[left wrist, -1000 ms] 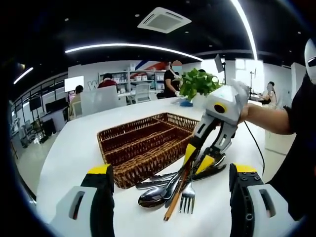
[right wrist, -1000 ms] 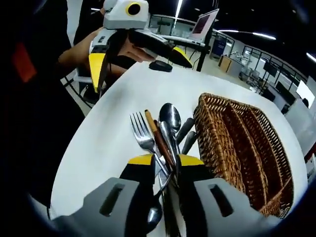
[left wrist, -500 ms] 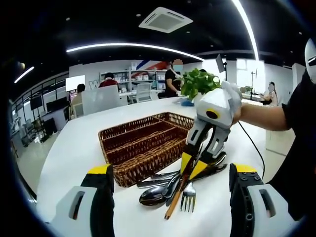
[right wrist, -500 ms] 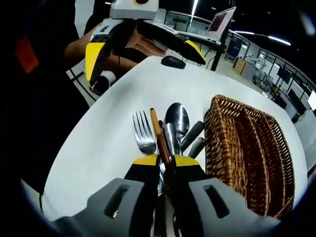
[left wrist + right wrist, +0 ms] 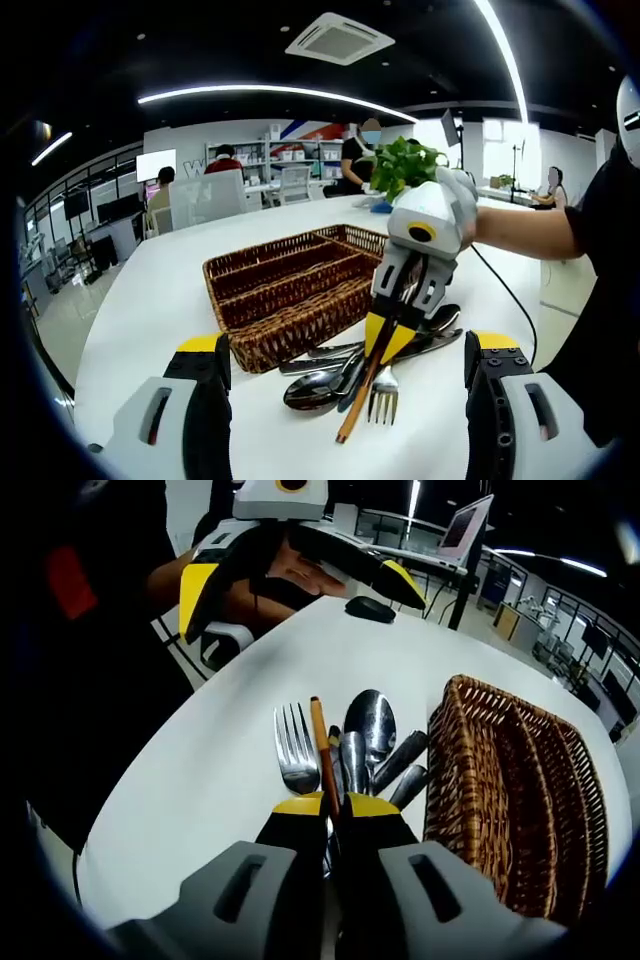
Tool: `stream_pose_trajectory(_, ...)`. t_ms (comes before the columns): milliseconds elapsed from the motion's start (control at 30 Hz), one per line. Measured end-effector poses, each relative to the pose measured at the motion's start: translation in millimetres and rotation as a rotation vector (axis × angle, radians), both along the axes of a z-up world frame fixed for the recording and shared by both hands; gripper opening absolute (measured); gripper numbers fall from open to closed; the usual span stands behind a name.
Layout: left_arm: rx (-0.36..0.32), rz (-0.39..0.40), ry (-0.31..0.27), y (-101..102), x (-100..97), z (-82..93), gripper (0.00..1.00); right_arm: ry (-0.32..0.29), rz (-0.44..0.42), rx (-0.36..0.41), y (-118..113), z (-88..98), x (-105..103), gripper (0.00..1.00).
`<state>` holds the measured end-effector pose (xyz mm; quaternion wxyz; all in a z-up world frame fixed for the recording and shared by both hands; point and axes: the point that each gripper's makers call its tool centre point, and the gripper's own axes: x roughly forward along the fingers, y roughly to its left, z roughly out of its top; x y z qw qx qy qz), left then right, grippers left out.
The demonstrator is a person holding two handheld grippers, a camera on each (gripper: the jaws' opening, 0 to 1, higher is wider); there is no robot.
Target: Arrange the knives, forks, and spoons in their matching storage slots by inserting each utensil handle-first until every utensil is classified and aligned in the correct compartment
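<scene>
Beside wicker tray (image 5: 520, 780), right gripper (image 5: 334, 805) pinching wooden-handled utensil (image 5: 323, 755)

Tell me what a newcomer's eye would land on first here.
The right gripper is shut on a wooden-handled utensil amid the cutlery pile on the white table. Beside it sits the wicker cutlery tray, its slots bare. The left gripper hovers open.
</scene>
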<state>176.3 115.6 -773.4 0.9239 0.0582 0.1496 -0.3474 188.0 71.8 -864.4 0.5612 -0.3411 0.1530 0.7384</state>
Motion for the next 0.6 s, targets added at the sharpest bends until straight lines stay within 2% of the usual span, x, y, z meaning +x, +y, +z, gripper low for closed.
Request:
stream_pose_trajectory(333,0.004,0.001,0.002,0,0.9,-0.5,0.99,0.007,0.044,-0.003,-1,1.8,-7,0.03)
stream_pose_trajectory(600,-0.001,0.002,-0.005,0,1.1,1.8,0.99,-0.011,0.051,0.01,-1,16.0,-11,0.02)
